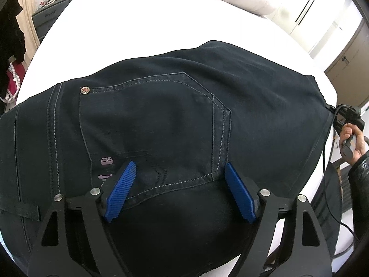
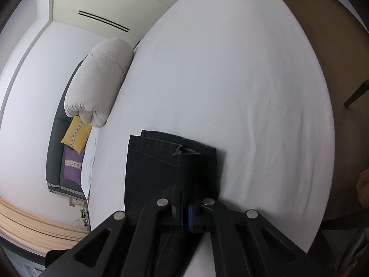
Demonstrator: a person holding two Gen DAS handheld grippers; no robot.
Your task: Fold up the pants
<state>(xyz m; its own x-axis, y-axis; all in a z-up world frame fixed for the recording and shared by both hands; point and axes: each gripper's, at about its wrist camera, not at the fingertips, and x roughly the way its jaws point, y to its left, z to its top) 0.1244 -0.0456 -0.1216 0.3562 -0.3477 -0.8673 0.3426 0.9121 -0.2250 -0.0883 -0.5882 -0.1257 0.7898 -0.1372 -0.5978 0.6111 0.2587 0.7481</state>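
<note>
While my left gripper hovers with its blue pads spread wide over the back pocket, my right gripper is pinched shut on dark cloth at the pants' edge, out at three o'clock in the left view. The pants lie flat across the white bed, waistband toward nine o'clock in the left view, legs running toward three, and they look already doubled leg over leg. From the right camera the cloth ahead is blurred, so I can only guess that I hold both hems together rather than one. To do this fold well, I judge I should pin the seat with the left pads pressed flat, or nip the waistband, so the top does not slide. Then the right should lift the leg end only a little, carry it over toward the waistband in one smooth arc, and lay the edges square before letting go. Dragging low would wrinkle the denim and tug the sheet. The duvet at eleven o'clock in the right view lies well apart.
</note>
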